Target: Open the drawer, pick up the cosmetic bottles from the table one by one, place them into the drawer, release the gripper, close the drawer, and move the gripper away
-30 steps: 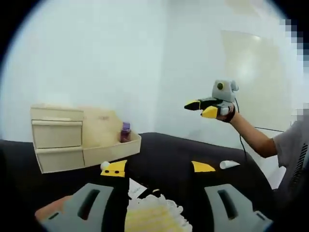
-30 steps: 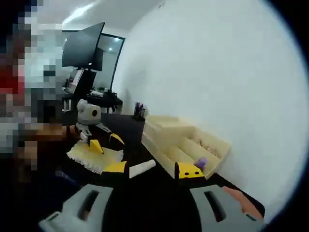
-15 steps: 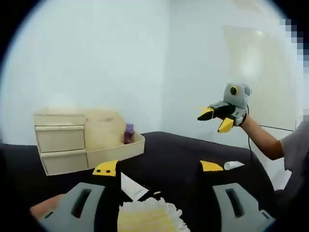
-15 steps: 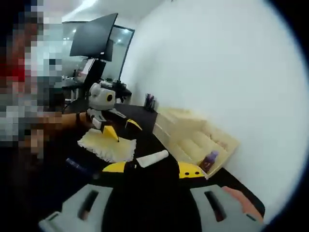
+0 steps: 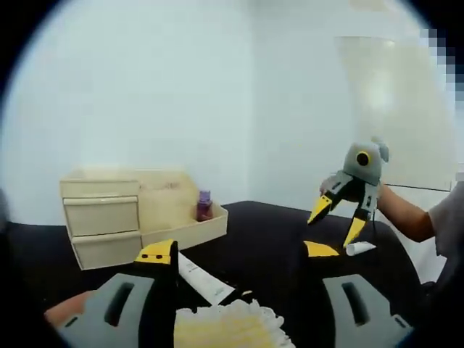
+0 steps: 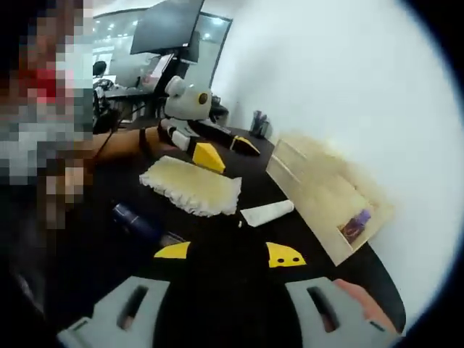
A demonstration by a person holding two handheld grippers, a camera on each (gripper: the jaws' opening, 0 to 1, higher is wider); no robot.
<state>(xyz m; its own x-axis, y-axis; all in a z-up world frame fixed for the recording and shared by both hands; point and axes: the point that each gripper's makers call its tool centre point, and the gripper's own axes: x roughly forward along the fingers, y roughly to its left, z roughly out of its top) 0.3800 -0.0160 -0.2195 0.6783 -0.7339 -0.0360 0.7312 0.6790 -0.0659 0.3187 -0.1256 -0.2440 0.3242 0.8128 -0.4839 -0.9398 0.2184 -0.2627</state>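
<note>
A: Right gripper (image 5: 341, 225) has tipped over in the last second — it was up high and level in the left gripper view, now its yellow tips point down at the table (image 5: 261, 232), jaws spread wide with nothing between them

B: And right under it, a white tube (image 5: 360, 248) lying on the black surface. In my judgement that's the next pick

A: Meanwhile the drawer (image 5: 190, 230) is already pulled out of the beige cabinet (image 5: 101, 217), with a purple bottle (image 5: 205, 206) standing in it near the back corner. So one item looks stowed

B: The right gripper view has swung down as well. More tabletop now: a second white tube (image 6: 267, 213) beside the yellow frilly cloth (image 6: 192, 185), and a dark blue bottle (image 6: 138, 221) lying close in front of its own tips

A: Left gripper (image 5: 239, 251) hangs over the cloth, jaws parted, empty

B: So several bottles remain on the table, drawer not yet closed. Early days, I'd say, with a descent onto that tube coming
</note>
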